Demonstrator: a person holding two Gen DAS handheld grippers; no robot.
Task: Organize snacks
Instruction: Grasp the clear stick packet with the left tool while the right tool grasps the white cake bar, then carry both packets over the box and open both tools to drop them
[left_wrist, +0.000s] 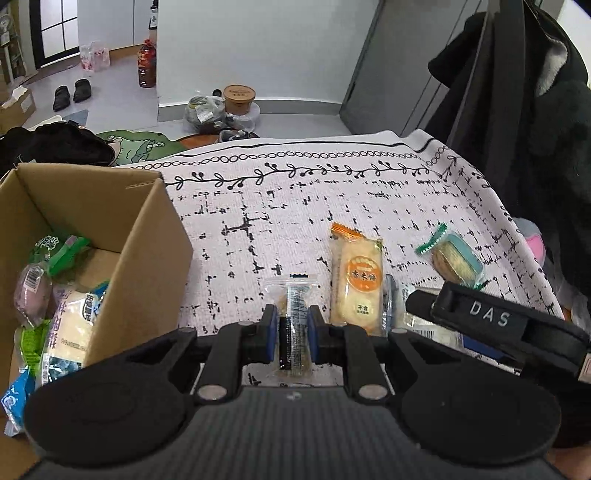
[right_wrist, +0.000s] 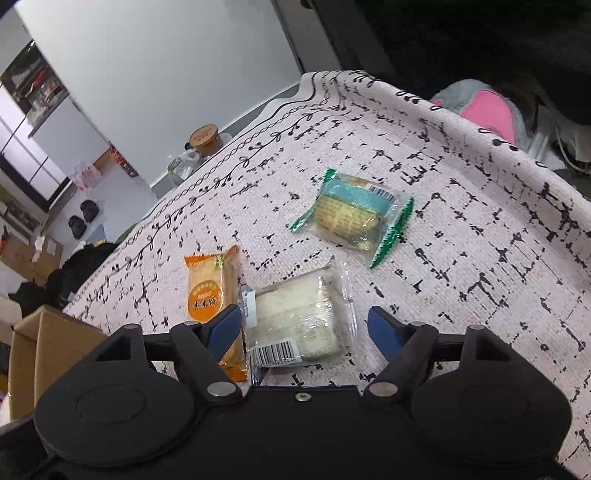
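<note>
The clear-wrapped snack (left_wrist: 293, 325) with a dark band is pinched between the blue pads of the left gripper (left_wrist: 291, 334), above the patterned cloth (left_wrist: 258, 221) covering the tabletop. Just to its left stands an open cardboard box (left_wrist: 147, 236) already holding several packets (left_wrist: 66, 314). To its right lies an orange-wrapped rice cracker (left_wrist: 356, 280), flat on the cloth. The right gripper (right_wrist: 304, 326) has its fingers spread on either side of a clear-wrapped white cake (right_wrist: 299, 321) with a barcode label; the pads do not press it. The left finger lies over the orange packet's edge. Farther off sits a green-edged packet (right_wrist: 351, 214), apart from the others. A pink and grey plush item (right_wrist: 484, 107) lies beyond the cloth's edge.
</note>
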